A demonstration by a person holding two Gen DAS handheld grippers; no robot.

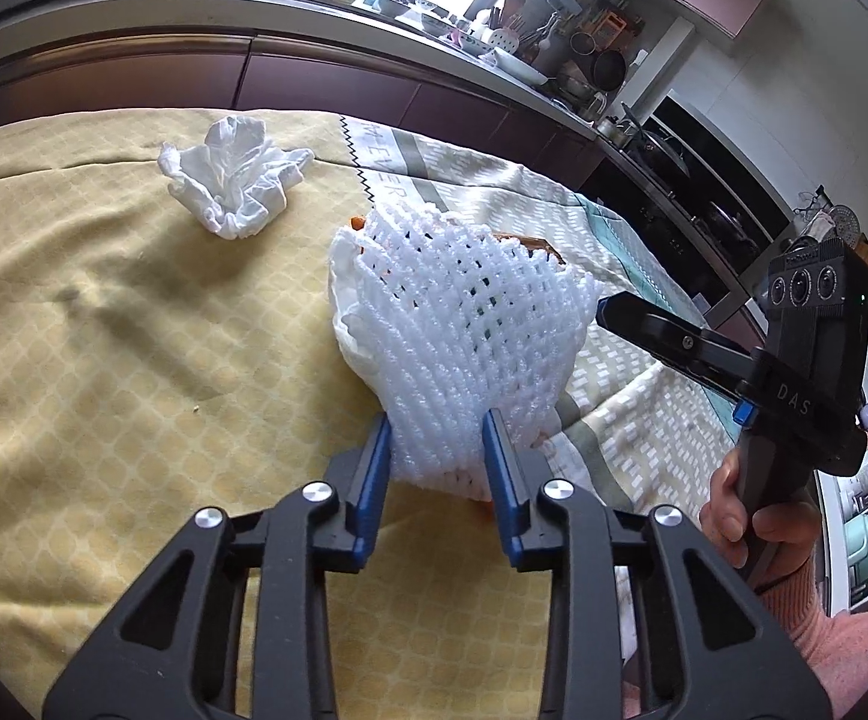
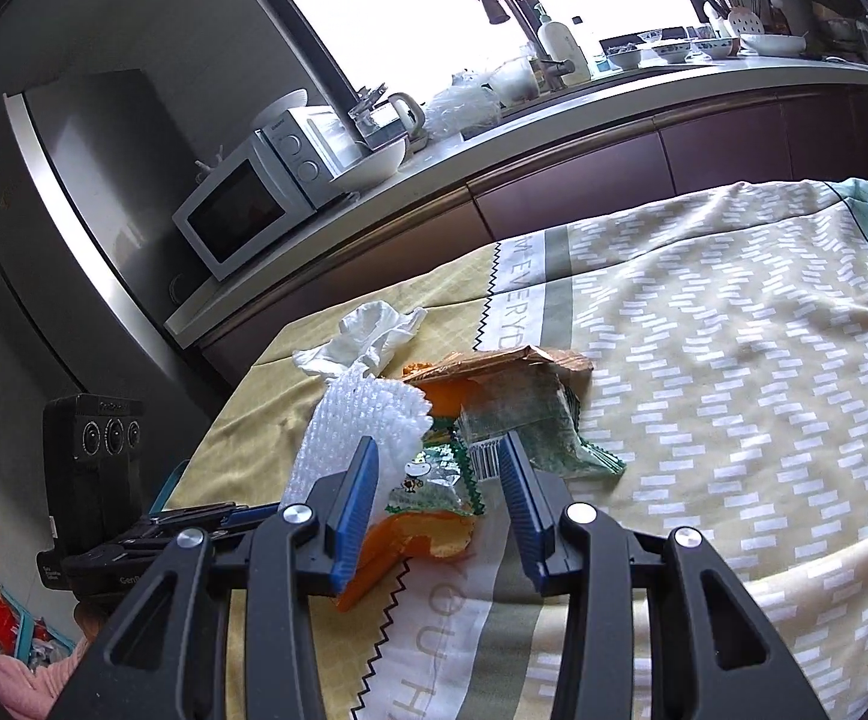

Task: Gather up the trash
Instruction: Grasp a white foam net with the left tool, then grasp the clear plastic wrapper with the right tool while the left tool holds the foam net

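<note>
The left gripper tips down toward the cloth-covered table, and its blue pads are pinched on the near end of a white foam net, which bulges out between and beyond them. From this side, the right gripper comes in from the right as a black finger reaching just beside the net's far edge, with a hand wrapped round its handle and a pink sleeve below it.

The right wrist view shows what the net hides in the other: an orange and green snack wrapper and a torn brown carton piece lying under and behind the net. The right gripper is also angled downward, its jaws standing apart with the wrapper between them, though the pads do not press on it.

A crumpled white tissue sits farther back on the yellow part of the cloth, well apart from both grippers.
</note>
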